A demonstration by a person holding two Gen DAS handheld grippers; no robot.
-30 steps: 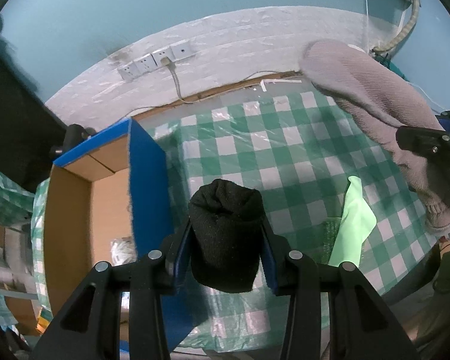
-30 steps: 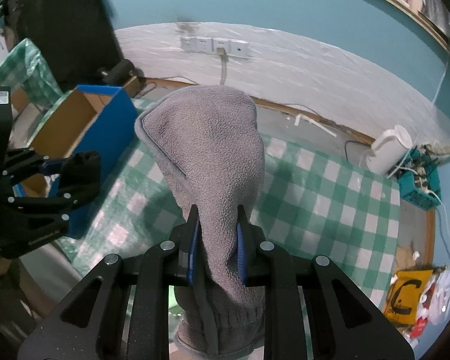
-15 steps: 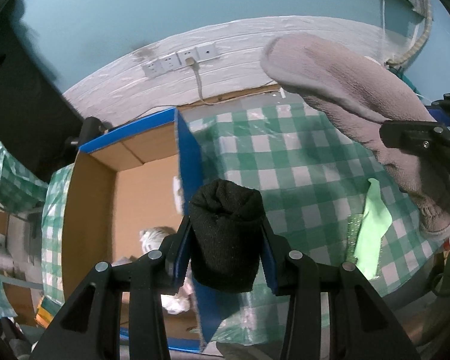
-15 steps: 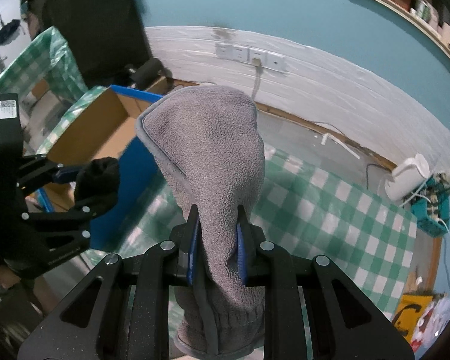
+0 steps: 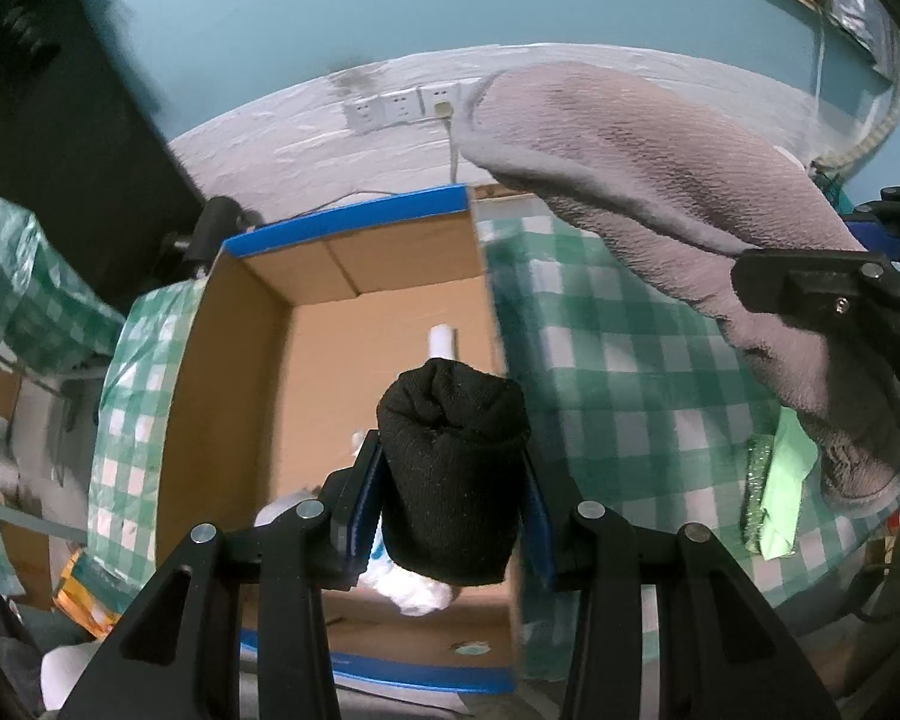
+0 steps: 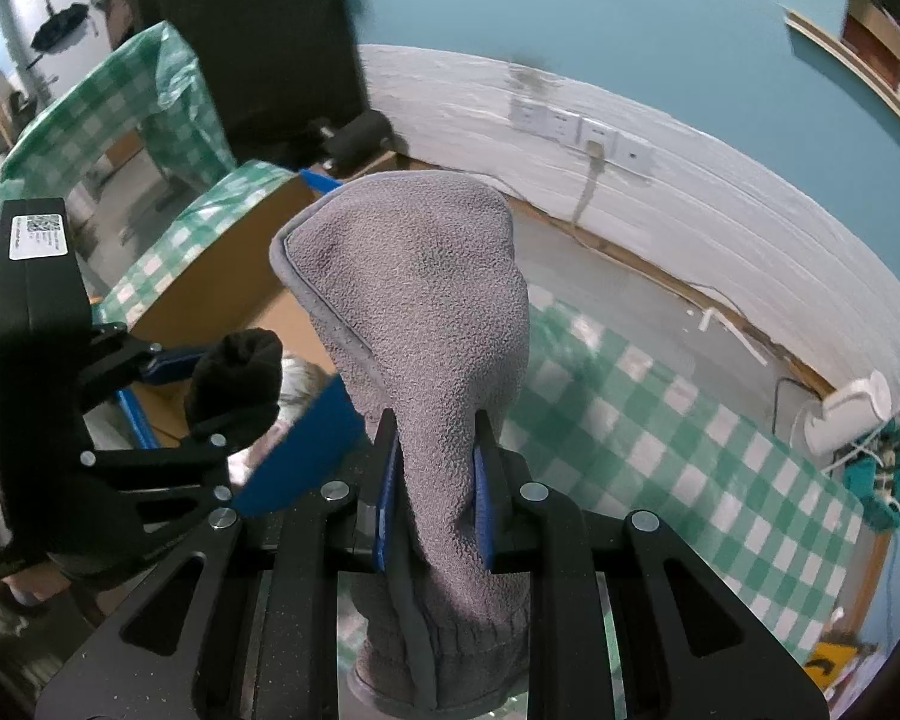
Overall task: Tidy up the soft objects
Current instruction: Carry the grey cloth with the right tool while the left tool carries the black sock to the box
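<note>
My left gripper (image 5: 453, 489) is shut on a rolled black sock (image 5: 453, 468) and holds it over the open blue-edged cardboard box (image 5: 342, 222). The sock (image 6: 237, 381) and left gripper (image 6: 210, 402) also show in the right wrist view, above the box (image 6: 306, 438). My right gripper (image 6: 433, 468) is shut on a grey fleece sock (image 6: 414, 312), held upright above the checkered table, just right of the box. The grey sock (image 5: 648, 180) shows in the left wrist view too, in the right gripper (image 5: 822, 294).
White soft items (image 5: 414, 594) lie in the box bottom. A green cloth (image 5: 780, 486) lies on the green checkered table (image 5: 618, 372). Wall sockets (image 5: 402, 108) with a cable sit on the white wall. A white kettle (image 6: 852, 414) stands at the far right.
Both grippers have moved left with their socks. The black sock went from above the table edge to over the box opening; the grey sock followed toward the box.
</note>
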